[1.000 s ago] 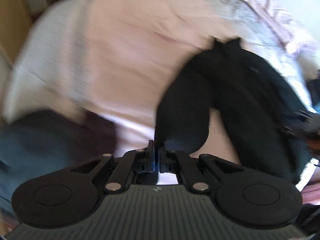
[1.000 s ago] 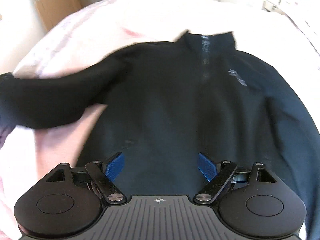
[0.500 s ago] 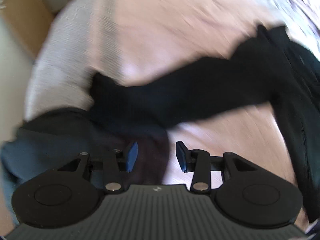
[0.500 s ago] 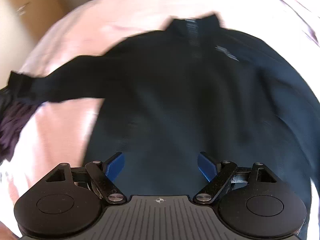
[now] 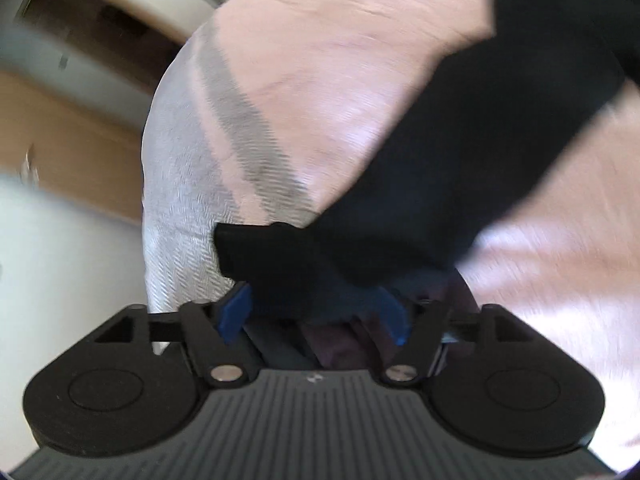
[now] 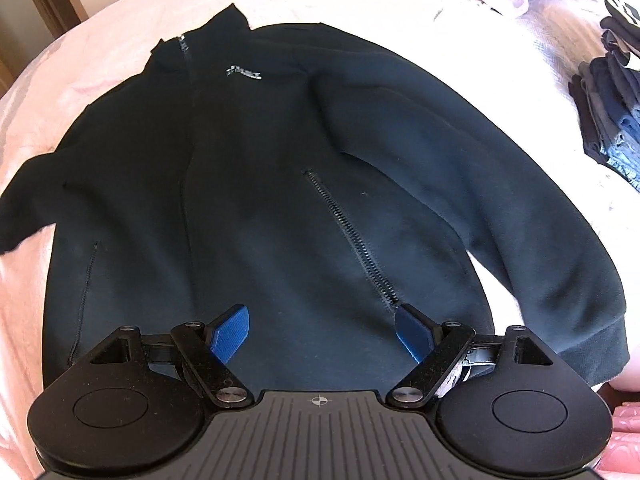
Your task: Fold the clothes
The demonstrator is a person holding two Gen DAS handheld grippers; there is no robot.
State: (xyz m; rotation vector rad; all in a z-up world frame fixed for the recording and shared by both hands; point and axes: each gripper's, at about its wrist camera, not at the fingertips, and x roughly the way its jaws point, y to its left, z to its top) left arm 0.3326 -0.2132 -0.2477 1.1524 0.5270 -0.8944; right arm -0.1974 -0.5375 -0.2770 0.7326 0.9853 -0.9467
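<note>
Fingers of my left gripper (image 5: 314, 316) are spreading apart at this moment, blue pads (image 5: 234, 314) showing on both sides, with the cuff (image 5: 256, 248) of the jacket's sleeve (image 5: 460, 168) lying between and just ahead of them; the pads do not press on the cloth. That sleeve runs from the cuff up and to the right across the pink sheet (image 5: 320, 60), and the view is blurred. A grey woven cover (image 5: 180, 184) borders the sheet on the left, falling toward the bed's edge. Under my left gripper some darker cloth shows, which I cannot identify. My right gripper (image 6: 322, 334) stands with its fingers wide apart and nothing between them, hovering over the lower front of the jacket (image 6: 260, 184). The jacket lies flat, front up, on the bed (image 6: 72, 80), collar (image 6: 200, 36) away from me, hem near my right gripper. Its main zip (image 6: 188, 128) is closed up to the collar; a small pale logo (image 6: 243, 73) sits on the chest, and a slanted pocket zip (image 6: 352, 240) ends just beside my right pad (image 6: 412, 336). One sleeve lies folded down along the jacket's right side, its cuff near the hem; the other reaches off the left edge of the right view. A stack of folded dark clothes (image 6: 608, 112) sits well apart at the far right of the bed.
</note>
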